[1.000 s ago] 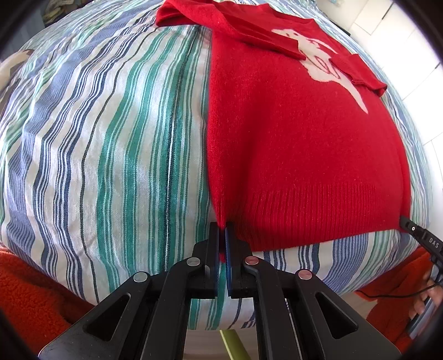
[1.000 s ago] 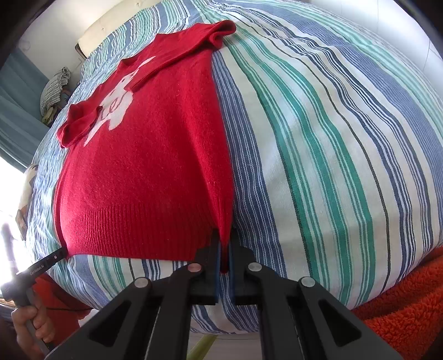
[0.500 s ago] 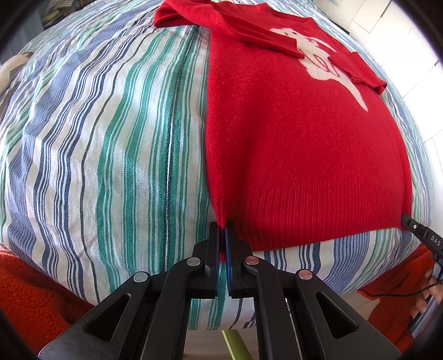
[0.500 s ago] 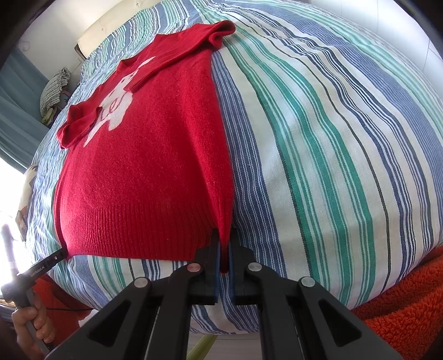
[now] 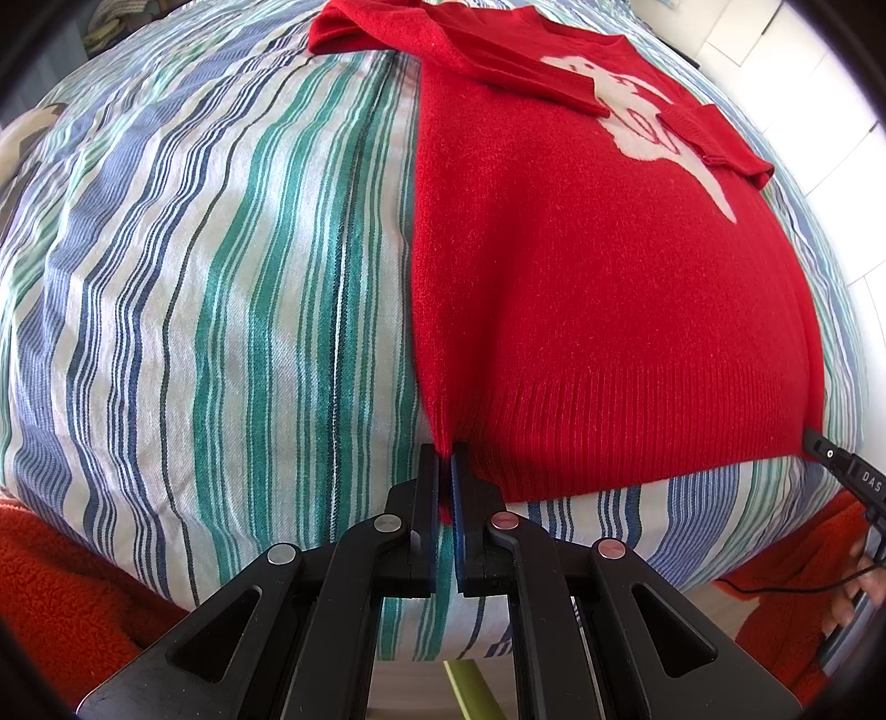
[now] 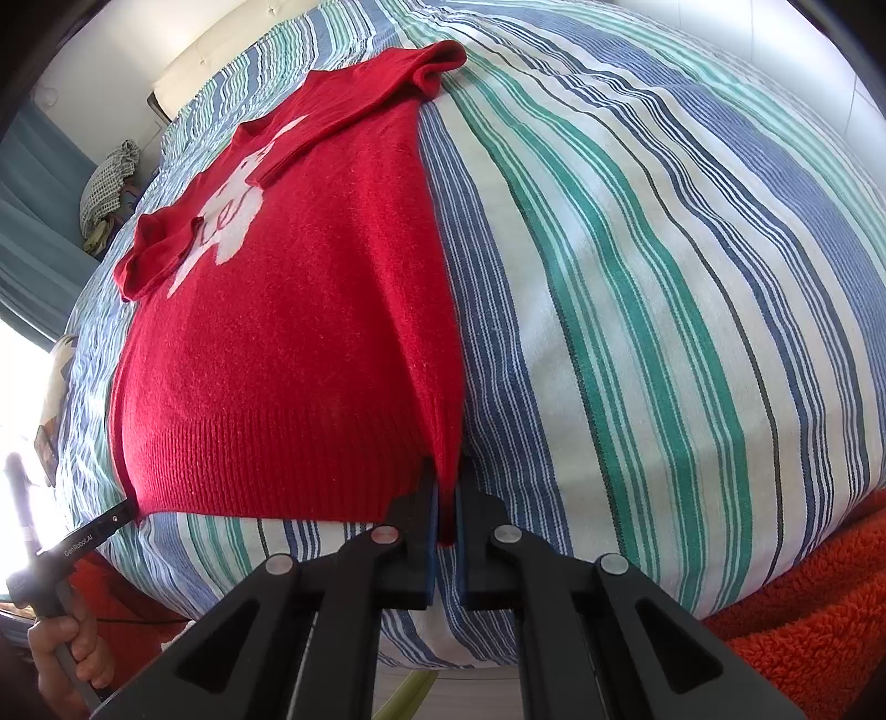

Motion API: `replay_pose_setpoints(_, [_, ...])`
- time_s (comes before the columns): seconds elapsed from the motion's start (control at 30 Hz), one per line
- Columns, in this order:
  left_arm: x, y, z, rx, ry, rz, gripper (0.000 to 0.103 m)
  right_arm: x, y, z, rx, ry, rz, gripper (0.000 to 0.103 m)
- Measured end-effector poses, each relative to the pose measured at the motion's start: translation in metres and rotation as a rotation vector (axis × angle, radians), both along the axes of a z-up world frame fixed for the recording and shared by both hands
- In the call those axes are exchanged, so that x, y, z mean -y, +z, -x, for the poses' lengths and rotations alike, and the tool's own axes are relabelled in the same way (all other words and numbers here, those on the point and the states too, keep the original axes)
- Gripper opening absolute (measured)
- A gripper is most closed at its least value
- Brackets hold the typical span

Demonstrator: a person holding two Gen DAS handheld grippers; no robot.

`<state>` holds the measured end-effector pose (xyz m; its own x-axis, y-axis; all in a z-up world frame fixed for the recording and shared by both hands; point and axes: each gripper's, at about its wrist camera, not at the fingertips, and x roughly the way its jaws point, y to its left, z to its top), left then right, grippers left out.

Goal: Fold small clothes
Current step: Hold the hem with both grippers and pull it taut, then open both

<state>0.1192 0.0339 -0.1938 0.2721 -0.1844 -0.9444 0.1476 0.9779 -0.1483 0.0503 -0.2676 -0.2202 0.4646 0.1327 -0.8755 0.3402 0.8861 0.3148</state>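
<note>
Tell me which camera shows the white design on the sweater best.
The left wrist view: the white design is larger there, though both folded sleeves overlap its edges. In the right wrist view the white design sits farther off, foreshortened and likewise partly covered.

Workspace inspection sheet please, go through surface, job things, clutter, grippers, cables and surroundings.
Surface: striped bedspread, lightly wrinkled.
Job's things: red sweater lying flat, white motif up, both sleeves folded in over the chest.
Clutter: checked cloth heaped at the far edge of the bed.
Grippers: left gripper shut on the hem's left corner; right gripper shut on the right corner.
Cables: thin black cable by the right gripper.
Surroundings: blue curtain, white wall.
</note>
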Motion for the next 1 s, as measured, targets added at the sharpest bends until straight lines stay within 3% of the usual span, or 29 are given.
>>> replay_pose_setpoints(1.0, [0.0003,0.0004,0.0001,0.003,-0.001,-0.001,0.004,0.0009,0.0005,0.0015,0.009,-0.009,-0.013,0.003])
